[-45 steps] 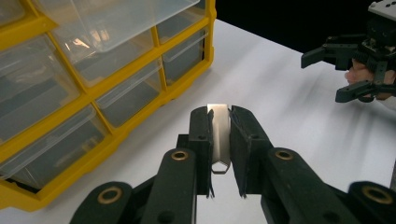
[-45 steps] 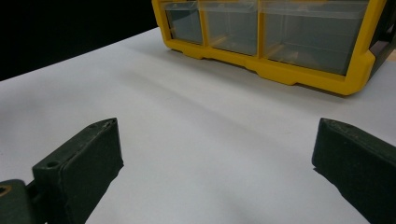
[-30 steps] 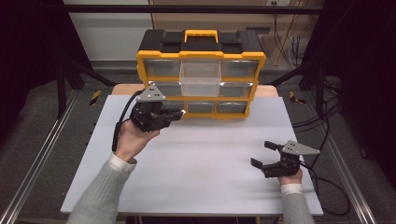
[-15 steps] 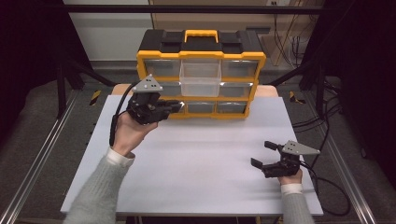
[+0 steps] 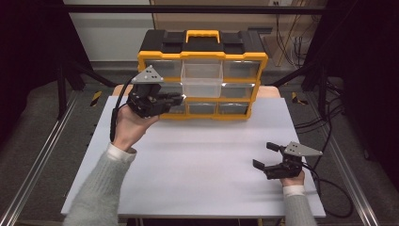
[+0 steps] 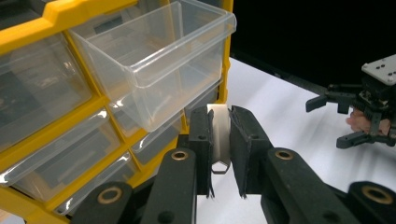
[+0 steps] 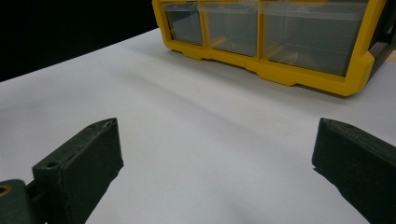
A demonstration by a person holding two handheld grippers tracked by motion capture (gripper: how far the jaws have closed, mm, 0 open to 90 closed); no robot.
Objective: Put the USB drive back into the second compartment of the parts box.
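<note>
A: Clip (image 6: 219, 137), where and which way?
B: Small metal piece, pinched in the left gripper (image 6: 219, 149), held just under the pulled-out clear drawer (image 6: 154, 60) of the yellow organizer (image 5: 202, 80). Long axis runs along the jaws, its hooked end toward the camera.
A: Left gripper state?
B: Jaws clamped tight on the clip, held above the desk (image 5: 197, 160).
A: Right gripper (image 5: 268, 157)?
B: Jaws wide apart, nothing between them, low over the desk, well apart from the organizer.
</note>
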